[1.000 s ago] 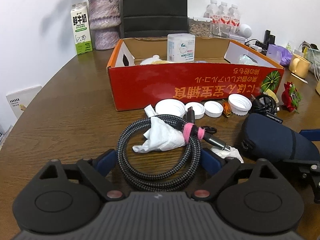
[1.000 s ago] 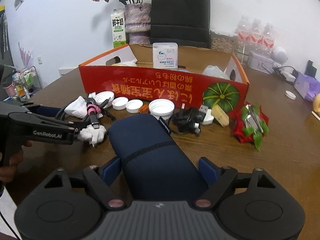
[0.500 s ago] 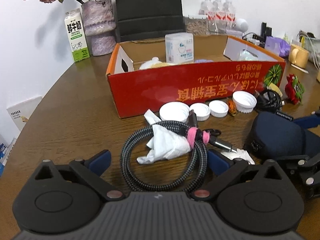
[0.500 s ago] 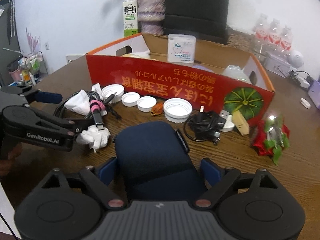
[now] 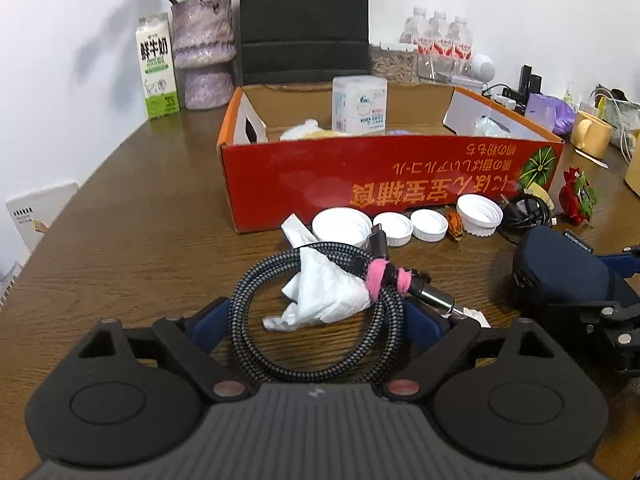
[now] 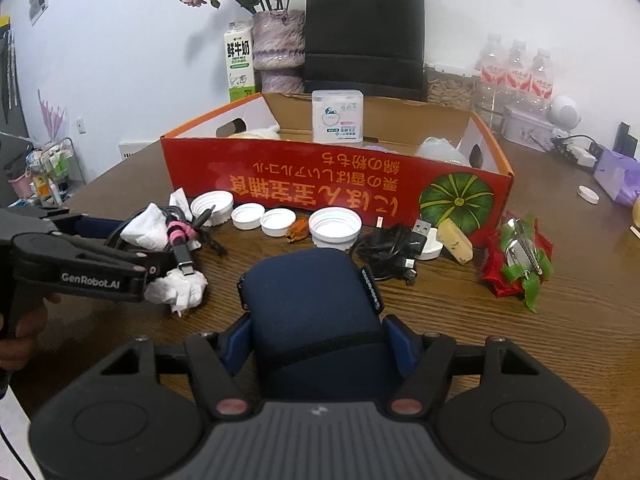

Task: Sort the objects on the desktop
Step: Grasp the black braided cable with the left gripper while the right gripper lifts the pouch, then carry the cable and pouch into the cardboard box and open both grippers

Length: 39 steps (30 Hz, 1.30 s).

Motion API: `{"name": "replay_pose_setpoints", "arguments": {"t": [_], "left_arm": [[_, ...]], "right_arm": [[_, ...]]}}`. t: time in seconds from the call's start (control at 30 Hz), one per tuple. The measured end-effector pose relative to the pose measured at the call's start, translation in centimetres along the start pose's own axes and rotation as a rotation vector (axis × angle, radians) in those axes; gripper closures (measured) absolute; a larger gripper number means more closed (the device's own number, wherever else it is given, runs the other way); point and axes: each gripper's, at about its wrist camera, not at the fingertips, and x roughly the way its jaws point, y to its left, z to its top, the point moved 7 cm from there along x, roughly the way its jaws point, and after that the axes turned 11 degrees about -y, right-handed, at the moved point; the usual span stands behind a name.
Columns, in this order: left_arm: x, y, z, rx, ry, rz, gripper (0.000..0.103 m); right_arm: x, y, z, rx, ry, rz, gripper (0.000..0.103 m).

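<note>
Sorting a cluttered wooden table (image 5: 120,240) is partly under way, judging by what lies where. A long red cardboard box (image 5: 380,184) sits open at the middle of the table and already holds a white tissue pack (image 5: 359,104) standing upright, plus some pale wrapped items that are too hidden to name. Much is still outside the box.

Left gripper (image 5: 316,320): its blue-padded jaws straddle a coiled braided cable (image 5: 320,312) bound with a pink strap; they are closing, and the pads look just beside the coil rather than pressing it. A crumpled white tissue (image 5: 324,292) lies tucked inside the coil.

Right gripper (image 6: 316,344): its jaws are closing on a dark blue soft pouch (image 6: 312,308) that lies on the table, and the pads appear to touch the pouch's sides.

Left to sort, in a row touching or just beside the box front: four white bottle caps (image 6: 335,226), a small orange wrapper (image 6: 298,230), a tangle of black charger cable (image 6: 390,250), a pale wedge-shaped block (image 6: 454,240), and a red and green foil wrapper (image 6: 516,258). Another crumpled tissue (image 6: 176,286) lies near the pouch.

Behind the box stand a milk carton (image 5: 157,68), a vase of dried flowers (image 5: 204,52), a black paper bag (image 6: 364,32) and water bottles (image 6: 516,72)
</note>
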Motion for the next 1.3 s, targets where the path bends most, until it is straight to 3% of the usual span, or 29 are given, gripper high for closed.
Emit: {"name": "replay_pose_setpoints", "arguments": {"t": [0.83, 1.3], "left_arm": [[-3.1, -0.3, 3.6, 0.021, -0.103, 0.049, 0.011], [-2.3, -0.9, 8.9, -0.012, -0.187, 0.057, 0.011]], "right_arm": [[-1.9, -0.3, 1.3, 0.029, -0.080, 0.006, 0.040], [-2.5, -1.4, 6.9, 0.053, -0.222, -0.012, 0.042]]}}
